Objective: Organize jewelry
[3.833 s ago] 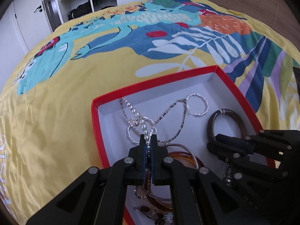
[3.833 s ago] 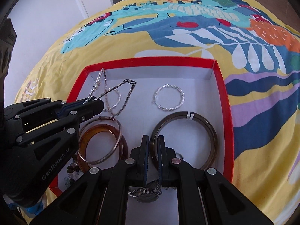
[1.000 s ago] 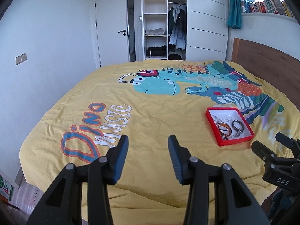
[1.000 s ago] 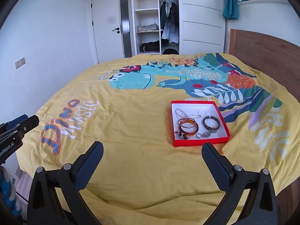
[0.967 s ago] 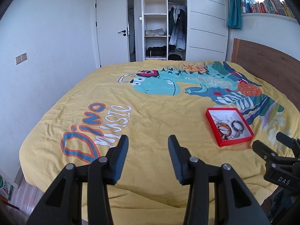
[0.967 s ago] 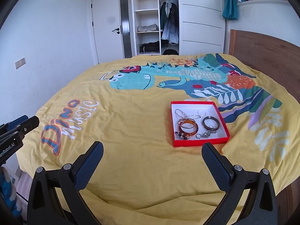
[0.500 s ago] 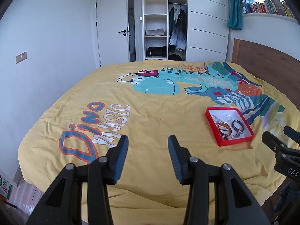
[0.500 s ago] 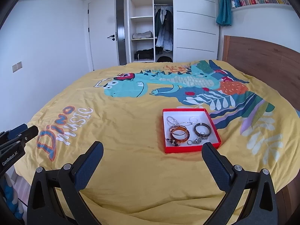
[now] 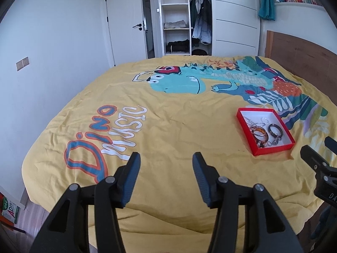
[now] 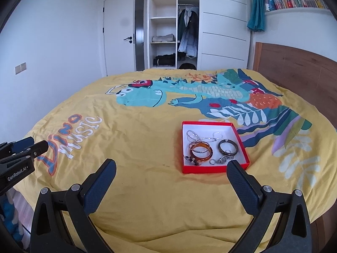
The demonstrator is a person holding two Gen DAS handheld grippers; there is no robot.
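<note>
— Yellow dinosaur bedding covered the bed (image 10: 137, 147) ahead of us, with the wardrobe (image 10: 174, 27) open behind it. Where did the jewelry sit?

— In the red box (image 10: 214, 169) on the bed's right half: an amber bangle (image 10: 200, 155), a dark bangle (image 10: 228, 146), chains (image 10: 200, 138) and a watch (image 10: 224, 159), all lying loose and partly overlapping.

— And our grippers?

— Both were well short of the box and empty. Our left gripper (image 9: 166, 176) had its jaws opening with nothing between them; our right gripper (image 10: 171, 182) stood wide apart, also holding nothing.

— How would we do the next step well?

— We judged it best to come in low over the box's near wall, choose one piece at the top of the pile, and pinch a bangle by its rim so the chains would not drag along.
</note>
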